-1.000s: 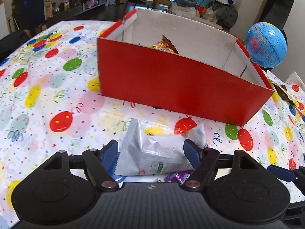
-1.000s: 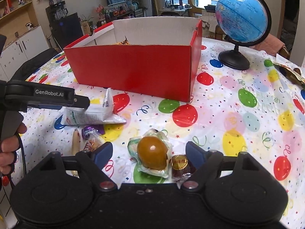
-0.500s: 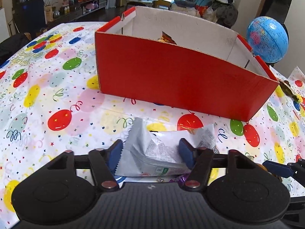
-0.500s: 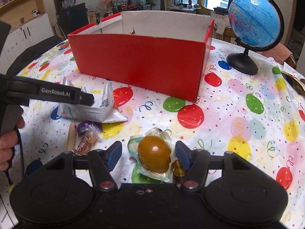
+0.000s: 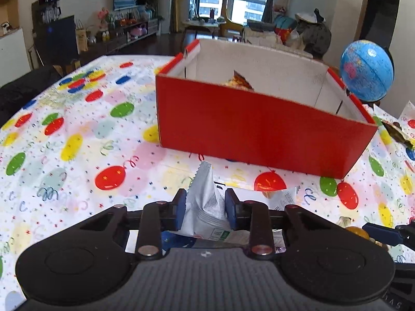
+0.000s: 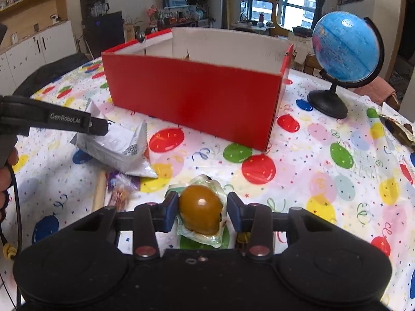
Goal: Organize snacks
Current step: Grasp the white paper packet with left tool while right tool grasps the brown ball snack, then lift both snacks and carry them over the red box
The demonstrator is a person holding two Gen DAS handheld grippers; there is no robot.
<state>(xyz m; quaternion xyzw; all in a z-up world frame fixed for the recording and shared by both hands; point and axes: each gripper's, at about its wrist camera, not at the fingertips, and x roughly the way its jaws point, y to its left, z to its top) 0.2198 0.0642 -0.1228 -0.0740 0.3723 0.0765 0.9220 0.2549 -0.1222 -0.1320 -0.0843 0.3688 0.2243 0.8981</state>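
Note:
A silver snack packet [image 5: 205, 194] stands crumpled into a peak between the blue pads of my left gripper [image 5: 205, 207], whose closing jaws pinch it. In the right wrist view the same packet [image 6: 116, 142] lies left of centre under the left gripper [image 6: 96, 125]. A brown egg in a clear wrapper [image 6: 199, 210] sits on the cloth between the closing jaws of my right gripper [image 6: 202, 212]. The left pad touches the egg; the right pad stands a sliver off it. The red box [image 5: 259, 134] stands just behind, with an orange packet [image 5: 240, 81] inside.
A blue globe [image 6: 345, 46] on a black stand sits right of the red box [image 6: 192, 96]. A purple-wrapped sweet [image 6: 122, 181] and a beige stick [image 6: 99, 194] lie left of the egg. A dark gold wrapper [image 6: 399, 127] lies at the right edge. A balloon-print cloth [image 5: 77, 142] covers the table.
Both grippers' jaws have narrowed from wide apart. The left ones have squeezed the silver packet into a peak and tipped it up. The right ones have come in beside the egg.

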